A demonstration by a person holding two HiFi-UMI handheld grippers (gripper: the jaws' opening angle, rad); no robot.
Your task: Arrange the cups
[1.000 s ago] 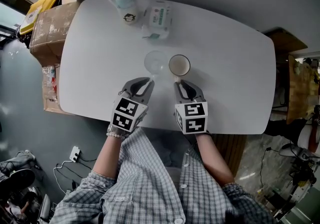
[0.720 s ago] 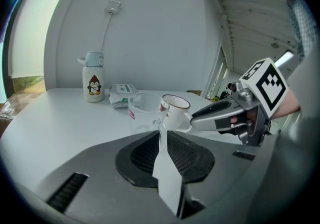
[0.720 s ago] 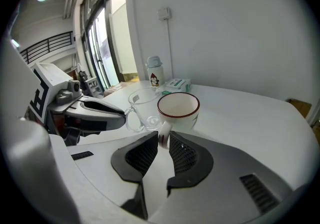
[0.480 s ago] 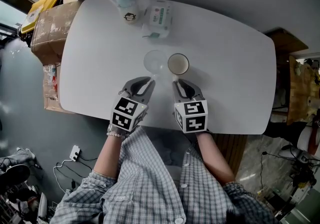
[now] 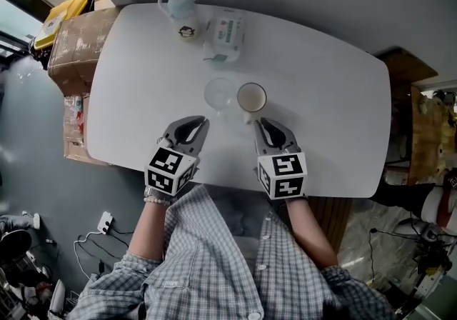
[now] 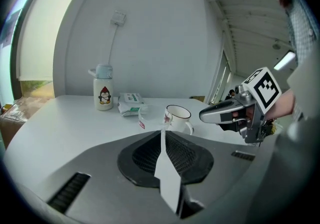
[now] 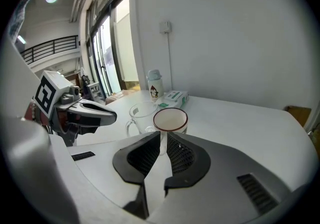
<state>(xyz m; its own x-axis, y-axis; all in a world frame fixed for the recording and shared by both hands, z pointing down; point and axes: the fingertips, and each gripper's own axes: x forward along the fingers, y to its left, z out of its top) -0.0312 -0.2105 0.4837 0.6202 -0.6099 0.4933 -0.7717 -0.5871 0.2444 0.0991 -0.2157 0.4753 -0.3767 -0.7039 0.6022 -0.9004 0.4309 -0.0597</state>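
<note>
Backing off toward the counter (image 5: 321,97) edge, the left gripper (image 5: 199,123) and right gripper (image 5: 258,124), jaws closed on nothing, leave the glass cup (image 5: 219,93) just beside the mug (image 5: 251,98) mid-counter, suggesting the arrangement is done.

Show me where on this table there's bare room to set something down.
The right half of the table, beyond the white mug, is bare; so is the left stretch between bottle and left gripper. Crowded: the middle, where glass mug and white mug stand just ahead of the right gripper.
</note>
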